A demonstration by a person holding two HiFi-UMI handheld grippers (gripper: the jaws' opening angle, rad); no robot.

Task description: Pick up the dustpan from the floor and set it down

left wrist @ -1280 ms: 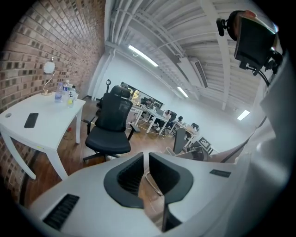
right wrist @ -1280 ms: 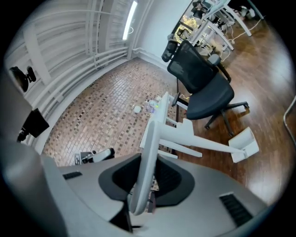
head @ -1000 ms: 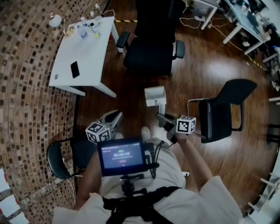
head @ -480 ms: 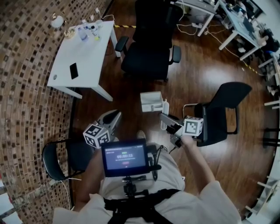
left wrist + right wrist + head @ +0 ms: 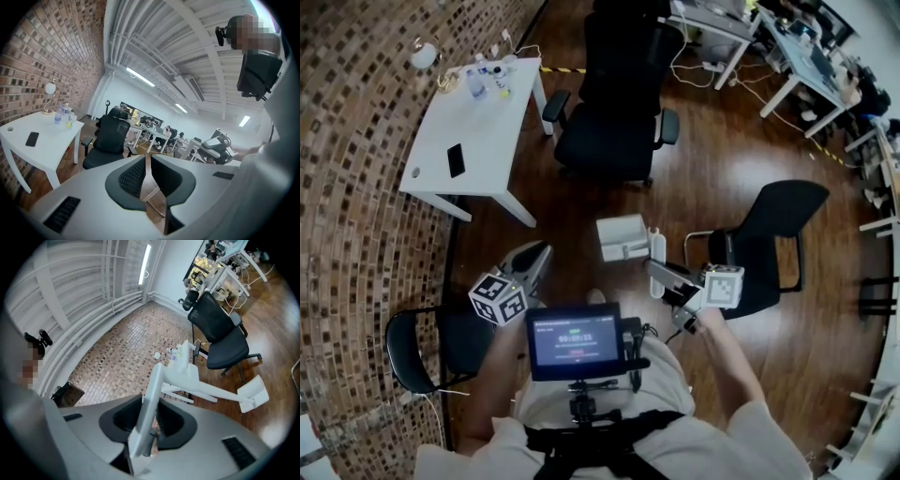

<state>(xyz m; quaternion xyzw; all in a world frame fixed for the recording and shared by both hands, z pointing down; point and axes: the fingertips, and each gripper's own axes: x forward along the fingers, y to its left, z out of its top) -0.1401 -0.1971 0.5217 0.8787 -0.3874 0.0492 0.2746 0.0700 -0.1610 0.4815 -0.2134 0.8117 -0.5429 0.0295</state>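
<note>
The white dustpan [image 5: 622,236] hangs off the wooden floor in front of me, its long handle [image 5: 657,253] running back into my right gripper [image 5: 656,270]. In the right gripper view the handle [image 5: 154,385] stands upright between the jaws, which are shut on it, and the pan [image 5: 253,393] sticks out to the right. My left gripper [image 5: 537,253] is held up at the left, away from the dustpan. Its jaws are shut with only a thin slit and nothing between them [image 5: 147,159].
A white table [image 5: 478,112] with a phone and bottles stands at the far left, next to the brick wall. A black office chair [image 5: 614,112] is straight ahead, another black chair [image 5: 769,234] at the right, a small one [image 5: 422,347] by my left side.
The right gripper has risen with the dustpan in it, lifting it from the floor. The left gripper has also come up a little.
</note>
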